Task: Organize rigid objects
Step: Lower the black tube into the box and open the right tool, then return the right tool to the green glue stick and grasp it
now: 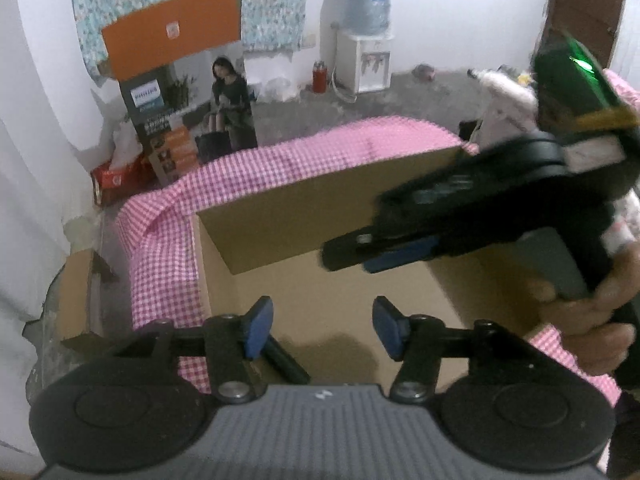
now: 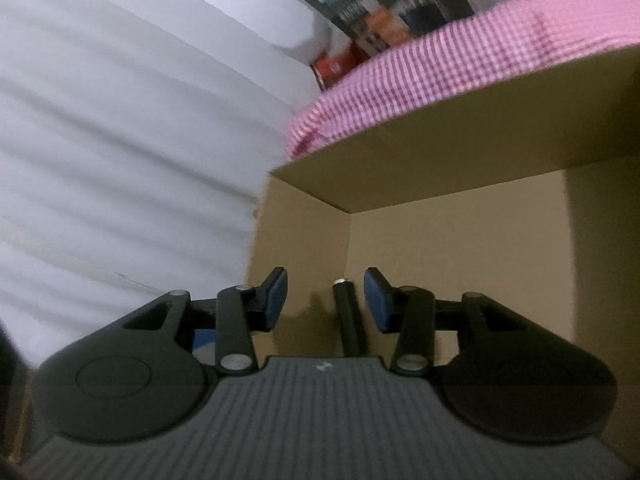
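An open cardboard box (image 1: 280, 220) sits on a pink checked cloth (image 1: 168, 240). My left gripper (image 1: 323, 328) is open and empty over the box's near edge. A black rod-like object (image 1: 286, 360) lies on the box floor beside the left finger. My right gripper (image 1: 348, 256) reaches in from the right above the box; from this view its fingers look close together. In the right wrist view my right gripper (image 2: 325, 300) is open, with the black rod (image 2: 350, 320) lying on the box floor (image 2: 460, 248) between its fingers, not gripped.
A tall printed carton (image 1: 192, 120) with an orange flap stands behind the bed. A red tissue box (image 1: 116, 180) lies on the floor at left. A water dispenser (image 1: 366, 40) stands by the far wall. A white curtain (image 2: 120, 140) hangs at left.
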The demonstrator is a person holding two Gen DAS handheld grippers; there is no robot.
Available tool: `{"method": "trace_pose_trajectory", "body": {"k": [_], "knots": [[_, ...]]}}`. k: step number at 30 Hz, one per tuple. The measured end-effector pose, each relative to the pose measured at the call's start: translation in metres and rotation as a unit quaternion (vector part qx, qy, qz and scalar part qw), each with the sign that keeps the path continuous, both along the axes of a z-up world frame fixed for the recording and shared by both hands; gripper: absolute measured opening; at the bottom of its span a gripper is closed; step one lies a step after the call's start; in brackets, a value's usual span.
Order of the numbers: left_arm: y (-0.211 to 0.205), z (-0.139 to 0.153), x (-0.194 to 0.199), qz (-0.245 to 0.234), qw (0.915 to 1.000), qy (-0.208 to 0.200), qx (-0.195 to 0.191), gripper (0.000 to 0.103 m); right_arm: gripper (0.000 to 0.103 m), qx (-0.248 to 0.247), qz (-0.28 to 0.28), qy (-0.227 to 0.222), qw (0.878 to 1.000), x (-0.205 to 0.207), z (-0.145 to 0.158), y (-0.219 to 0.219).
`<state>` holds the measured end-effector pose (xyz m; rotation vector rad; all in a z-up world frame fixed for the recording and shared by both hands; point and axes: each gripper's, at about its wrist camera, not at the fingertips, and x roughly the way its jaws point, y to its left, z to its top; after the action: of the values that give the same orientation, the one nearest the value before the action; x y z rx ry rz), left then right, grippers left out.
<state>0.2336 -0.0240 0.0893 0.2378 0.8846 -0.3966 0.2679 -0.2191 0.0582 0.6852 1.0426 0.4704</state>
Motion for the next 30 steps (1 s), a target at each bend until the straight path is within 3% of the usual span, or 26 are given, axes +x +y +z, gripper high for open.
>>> {"method": "trace_pose_trajectory", "body": {"k": [6,11,15,18,23,30], "knots": [[0.001,0.032,-0.053,-0.02,0.9988,-0.036,-0.027,0.069,0.042,0.017,-0.007,-0.083,0.996,-0.087,0.052,-0.04],[-0.008,0.035,-0.1,-0.041,0.9972,-0.045,-0.043,0.073,0.042,0.015,-0.021,-0.136,0.99,-0.169,0.064,-0.072],[-0.021,0.017,-0.131,-0.06,0.9961,-0.029,-0.057,0.073,0.042,-0.006,-0.034,-0.138,0.99,-0.221,0.042,-0.09],[-0.037,-0.011,-0.152,-0.078,0.995,-0.014,-0.06,0.073,0.042,-0.032,-0.039,-0.115,0.992,-0.248,0.009,-0.095],[-0.065,-0.058,-0.176,-0.101,0.9937,0.001,-0.048,0.067,0.04,-0.075,-0.019,-0.056,0.995,-0.246,-0.045,-0.08],[-0.088,-0.096,-0.186,-0.11,0.9938,-0.002,-0.013,0.054,0.036,-0.158,0.044,-0.058,0.985,-0.217,-0.066,-0.044]]}}
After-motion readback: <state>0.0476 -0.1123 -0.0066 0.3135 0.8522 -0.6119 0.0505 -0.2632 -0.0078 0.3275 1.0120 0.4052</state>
